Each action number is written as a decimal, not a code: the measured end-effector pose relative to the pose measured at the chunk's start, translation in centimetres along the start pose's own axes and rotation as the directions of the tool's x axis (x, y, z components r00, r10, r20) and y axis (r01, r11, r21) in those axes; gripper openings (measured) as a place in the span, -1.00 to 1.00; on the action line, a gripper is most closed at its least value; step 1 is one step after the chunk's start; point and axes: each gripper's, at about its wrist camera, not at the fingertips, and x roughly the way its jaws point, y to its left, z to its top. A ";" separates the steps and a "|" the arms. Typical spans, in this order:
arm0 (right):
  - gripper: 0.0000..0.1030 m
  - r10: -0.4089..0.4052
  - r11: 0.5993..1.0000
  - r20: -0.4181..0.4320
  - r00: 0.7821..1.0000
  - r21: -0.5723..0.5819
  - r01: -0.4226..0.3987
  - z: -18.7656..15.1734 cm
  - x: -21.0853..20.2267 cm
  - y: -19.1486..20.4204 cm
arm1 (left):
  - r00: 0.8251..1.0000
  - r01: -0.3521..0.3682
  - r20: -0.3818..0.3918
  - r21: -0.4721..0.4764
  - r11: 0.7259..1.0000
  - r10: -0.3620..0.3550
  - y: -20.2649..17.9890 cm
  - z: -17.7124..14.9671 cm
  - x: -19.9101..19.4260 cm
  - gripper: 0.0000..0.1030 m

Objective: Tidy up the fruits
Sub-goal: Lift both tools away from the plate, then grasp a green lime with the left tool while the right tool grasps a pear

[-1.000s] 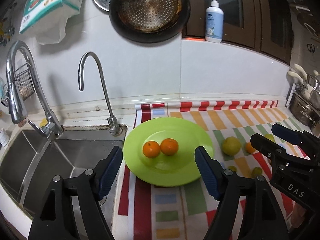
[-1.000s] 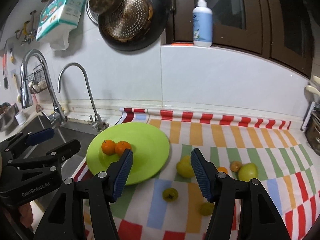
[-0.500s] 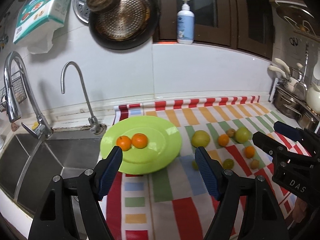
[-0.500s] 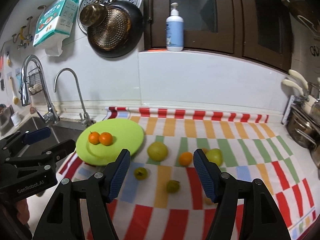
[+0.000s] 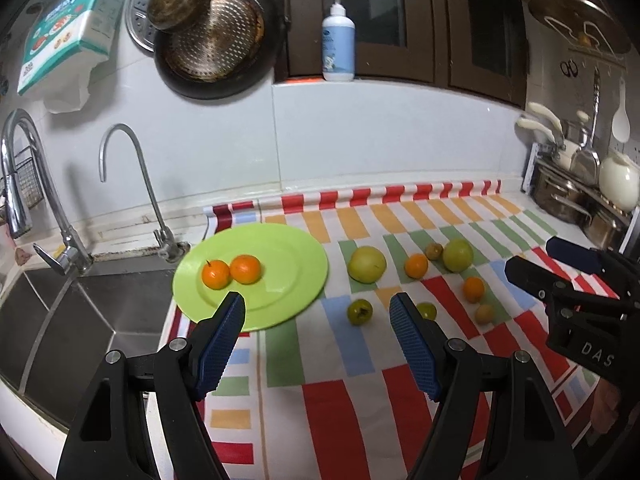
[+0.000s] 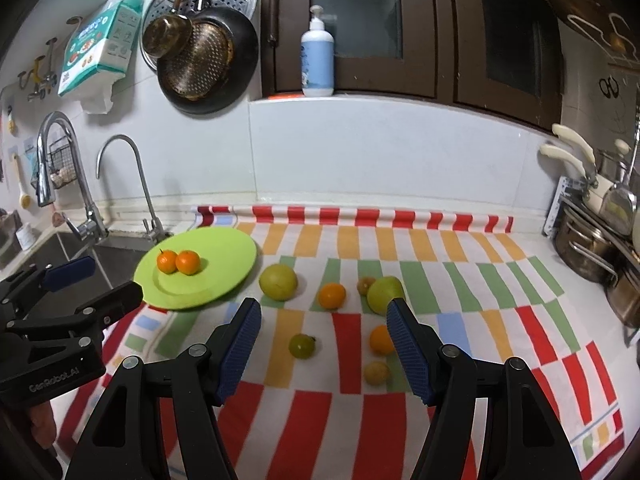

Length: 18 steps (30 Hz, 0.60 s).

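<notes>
A lime-green plate (image 5: pixel 288 256) (image 6: pixel 228 260) lies at the left end of a striped mat, with two oranges (image 5: pixel 231 271) (image 6: pixel 178 262) touching each other on it. Loose fruit is scattered on the mat to its right: a yellow-green apple (image 5: pixel 367 264) (image 6: pixel 278 281), a green apple (image 5: pixel 457 255) (image 6: pixel 386 295), two more oranges (image 5: pixel 416 266) (image 6: pixel 381 340) and several small fruits (image 5: pixel 360 312) (image 6: pixel 302 346). My left gripper (image 5: pixel 316 304) (image 6: pixel 92 280) hangs open near the plate's front edge, holding nothing. My right gripper (image 6: pixel 323 308) (image 5: pixel 552 264) is open above the loose fruit, with nothing between its pads.
A steel sink (image 5: pixel 60 320) with two taps (image 5: pixel 132 184) lies left of the plate. Metal pots (image 6: pixel 592 248) stand at the mat's right end. A pump bottle (image 6: pixel 317 56) stands on the ledge, and pans (image 6: pixel 200 56) hang on the wall. The mat's front half (image 6: pixel 320 420) holds no fruit.
Both grippers have drawn back and shifted right. The plate now looks smaller and farther left, and more loose fruit shows on the mat. Both stay open and hold nothing.
</notes>
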 end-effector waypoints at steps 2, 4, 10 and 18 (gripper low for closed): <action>0.28 -0.013 1.000 -0.014 1.000 0.001 0.013 -0.5 0.2 -0.5 | 1.000 0.008 -0.012 0.007 1.000 -0.008 -0.4 -0.4 0.4 0.45; 0.28 -0.019 1.000 -0.023 1.000 0.005 0.019 -0.8 0.4 -0.9 | 1.000 0.022 -0.022 0.018 1.000 -0.022 -0.9 -0.7 0.8 0.44; 0.28 -0.043 0.999 -0.058 0.997 0.012 0.043 -1.7 1.1 -2.2 | 0.997 0.070 -0.023 0.070 0.995 -0.068 -2.5 -1.2 2.1 0.44; 0.27 -0.054 0.998 -0.120 0.991 0.029 0.058 -3.0 3.2 -3.3 | 0.986 0.165 -0.063 0.155 0.974 -0.157 -4.9 -1.4 4.8 0.36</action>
